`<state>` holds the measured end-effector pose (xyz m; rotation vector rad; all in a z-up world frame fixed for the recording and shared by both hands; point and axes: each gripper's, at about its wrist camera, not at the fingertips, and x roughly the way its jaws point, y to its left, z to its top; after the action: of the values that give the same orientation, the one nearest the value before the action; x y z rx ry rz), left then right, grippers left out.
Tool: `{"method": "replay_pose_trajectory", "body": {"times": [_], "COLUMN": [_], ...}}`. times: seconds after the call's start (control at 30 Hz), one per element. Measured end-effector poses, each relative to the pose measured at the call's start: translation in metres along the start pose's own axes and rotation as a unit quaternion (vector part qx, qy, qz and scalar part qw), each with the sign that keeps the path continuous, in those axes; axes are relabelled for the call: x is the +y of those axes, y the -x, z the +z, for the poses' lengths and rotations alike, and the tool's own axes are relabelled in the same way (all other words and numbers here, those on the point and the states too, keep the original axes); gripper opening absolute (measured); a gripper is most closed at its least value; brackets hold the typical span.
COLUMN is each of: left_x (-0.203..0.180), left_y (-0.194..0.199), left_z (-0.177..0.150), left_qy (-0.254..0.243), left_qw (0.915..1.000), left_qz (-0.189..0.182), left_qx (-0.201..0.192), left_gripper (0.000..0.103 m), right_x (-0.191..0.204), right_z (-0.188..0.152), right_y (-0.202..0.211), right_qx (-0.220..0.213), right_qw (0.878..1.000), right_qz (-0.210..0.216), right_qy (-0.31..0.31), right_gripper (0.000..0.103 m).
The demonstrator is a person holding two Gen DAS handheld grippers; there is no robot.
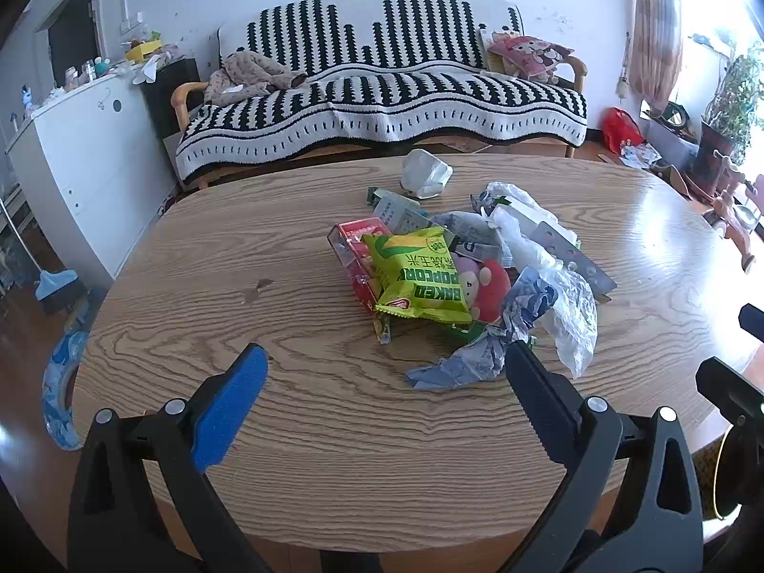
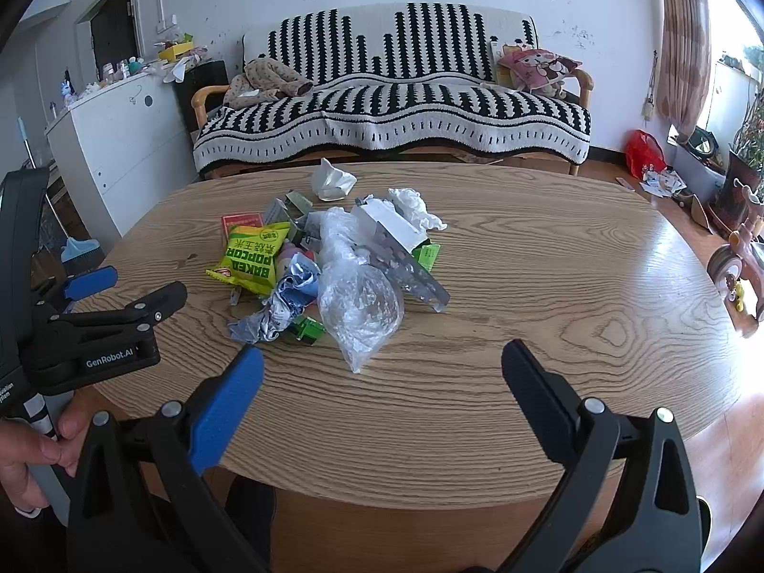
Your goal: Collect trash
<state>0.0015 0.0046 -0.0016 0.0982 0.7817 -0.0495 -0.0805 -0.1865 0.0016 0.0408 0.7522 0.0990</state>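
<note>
A heap of trash lies mid-table on the oval wooden table (image 1: 238,315) (image 2: 549,286). On it rests a yellow-green popcorn bag (image 1: 420,277) (image 2: 253,258), with a red box (image 1: 355,253) behind, a clear plastic bag (image 1: 568,315) (image 2: 358,305), a crumpled blue-grey wrapper (image 1: 482,353) (image 2: 281,305) and a silver blister strip (image 1: 573,258) (image 2: 410,272). A crumpled white tissue (image 1: 425,174) (image 2: 332,181) sits apart at the far side. My left gripper (image 1: 387,363) (image 2: 138,286) stands open just short of the blue-grey wrapper. My right gripper (image 2: 382,358) is open near the clear bag's tip, holding nothing.
A black-and-white striped sofa (image 1: 382,90) (image 2: 391,90) stands behind the table. A white cabinet (image 1: 90,167) is at the left, with a broom (image 1: 52,281) beside it. Plants and toys (image 2: 735,238) crowd the floor at the right. A hand (image 2: 28,458) holds the left gripper's handle.
</note>
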Motion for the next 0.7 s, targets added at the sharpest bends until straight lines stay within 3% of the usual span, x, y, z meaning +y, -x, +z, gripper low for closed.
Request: {"method": "replay_pose_trajectory", "body": {"times": [0.7], "left_x": [-0.0007], "left_y": [0.0000], "left_z": [-0.0006], "left_qy": [0.001], "left_qw": [1.0000], "left_qz": [0.000], "left_qx": [-0.001], "left_gripper": [0.097], "right_x": [0.0018], "right_z": [-0.0017], "right_y": [-0.0028], "right_qx": [0.002], "right_qw": [1.000], "right_qz": [0.001], "right_qy": [0.003], "right_gripper": [0.097]}}
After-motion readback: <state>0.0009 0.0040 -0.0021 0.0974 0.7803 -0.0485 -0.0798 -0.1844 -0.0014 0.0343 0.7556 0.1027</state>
